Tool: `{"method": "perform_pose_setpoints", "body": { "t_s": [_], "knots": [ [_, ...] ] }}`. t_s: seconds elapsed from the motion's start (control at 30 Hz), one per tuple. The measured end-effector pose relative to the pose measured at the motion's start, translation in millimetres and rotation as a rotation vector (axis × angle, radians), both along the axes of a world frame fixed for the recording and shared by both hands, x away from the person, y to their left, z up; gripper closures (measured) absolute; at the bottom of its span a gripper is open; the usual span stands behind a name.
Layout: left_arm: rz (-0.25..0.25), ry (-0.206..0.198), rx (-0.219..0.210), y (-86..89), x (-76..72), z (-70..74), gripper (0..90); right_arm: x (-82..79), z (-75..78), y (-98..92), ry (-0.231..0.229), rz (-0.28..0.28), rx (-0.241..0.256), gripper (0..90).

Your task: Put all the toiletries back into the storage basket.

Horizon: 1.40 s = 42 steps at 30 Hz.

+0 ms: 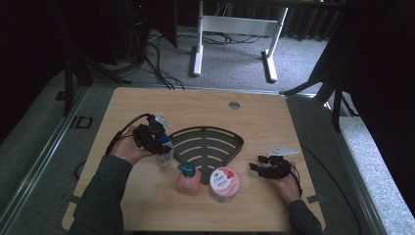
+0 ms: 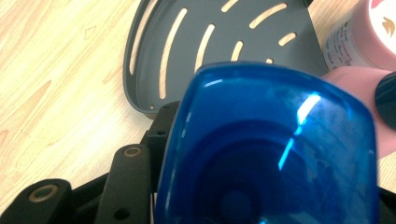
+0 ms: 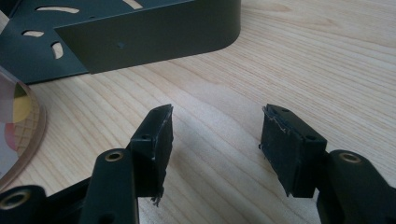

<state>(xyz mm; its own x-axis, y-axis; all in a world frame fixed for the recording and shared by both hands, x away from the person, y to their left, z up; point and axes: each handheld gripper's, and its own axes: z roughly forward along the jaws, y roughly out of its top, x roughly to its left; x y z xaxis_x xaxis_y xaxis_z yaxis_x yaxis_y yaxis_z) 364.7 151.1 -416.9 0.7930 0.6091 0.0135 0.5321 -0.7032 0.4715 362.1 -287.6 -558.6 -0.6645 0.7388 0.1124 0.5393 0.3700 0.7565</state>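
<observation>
Left gripper (image 1: pixel 157 138) first: its fingers (image 2: pixel 133 182) are clamped on a white bottle with a blue cap (image 1: pixel 165 152), and in the left gripper view that glossy blue cap (image 2: pixel 275 149) bulges up right between them, hiding the far finger. The bottle stands at the left edge of the dark slotted corner shelf (image 1: pixel 208 144), whose curved rim lies just beyond the fingertips, with pale wood of the desk (image 1: pixel 147 205) off to their outer side. Past the cap, on the far side from the visible finger, sits the pink jar with the white label (image 2: pixel 359 37). Over to the right gripper (image 1: pixel 255 163): its fingers (image 3: pixel 156 144) are spread wide apart with nothing between them but bare wood grain, hovering low over the desk. Straight ahead of those fingertips rises the shelf's flat dark side wall (image 3: pixel 154 35), close but not touching, and off beyond the left finger the jar's lid edge just creeps in. From the high view, a pink pump bottle with a blue top (image 1: pixel 188 178) stands just beside the jar (image 1: pixel 223 184), both between the two grippers, nearer the person than the shelf.
</observation>
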Motion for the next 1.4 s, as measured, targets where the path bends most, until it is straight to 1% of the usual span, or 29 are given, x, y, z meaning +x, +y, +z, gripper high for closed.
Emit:
{"method": "perform_pose_setpoints", "body": {
  "t_s": [0.6, 0.67, 0.97, 1.03, 1.17, 1.33, 1.4],
  "knots": [
    [0.03, -0.026, -0.022, 0.9, 9.3, 12.5, 55.1, 0.0, 0.0, 0.0, 0.001, -0.001, 0.002, 43.3],
    [0.039, -0.027, -0.025, 0.1, 10.7, 13.7, 55.1, 0.1, 0.0, 0.0, 0.001, -0.002, 0.003, 43.3],
    [0.035, -0.034, -0.028, -7.2, 16.4, 18.1, 55.1, 0.2, 0.0, 0.1, 0.002, 0.001, 0.003, 42.9],
    [0.042, -0.032, -0.036, -7.6, 18.2, 17.8, 55.2, 0.1, 0.0, 0.3, 0.002, 0.001, 0.003, 42.9],
    [0.055, -0.034, -0.039, -8.1, 21.8, 16.4, 55.1, 0.3, -0.1, 0.1, 0.002, 0.0, 0.004, 42.9],
    [0.086, -0.046, -0.05, -8.2, 26.3, 15.9, 55.1, 0.2, -0.1, 0.1, 0.001, 0.001, 0.004, 42.9],
    [0.089, -0.046, -0.054, -8.2, 27.8, 16.0, 55.1, 0.2, -0.1, 0.1, 0.001, 0.001, 0.004, 42.9]
  ]
}}
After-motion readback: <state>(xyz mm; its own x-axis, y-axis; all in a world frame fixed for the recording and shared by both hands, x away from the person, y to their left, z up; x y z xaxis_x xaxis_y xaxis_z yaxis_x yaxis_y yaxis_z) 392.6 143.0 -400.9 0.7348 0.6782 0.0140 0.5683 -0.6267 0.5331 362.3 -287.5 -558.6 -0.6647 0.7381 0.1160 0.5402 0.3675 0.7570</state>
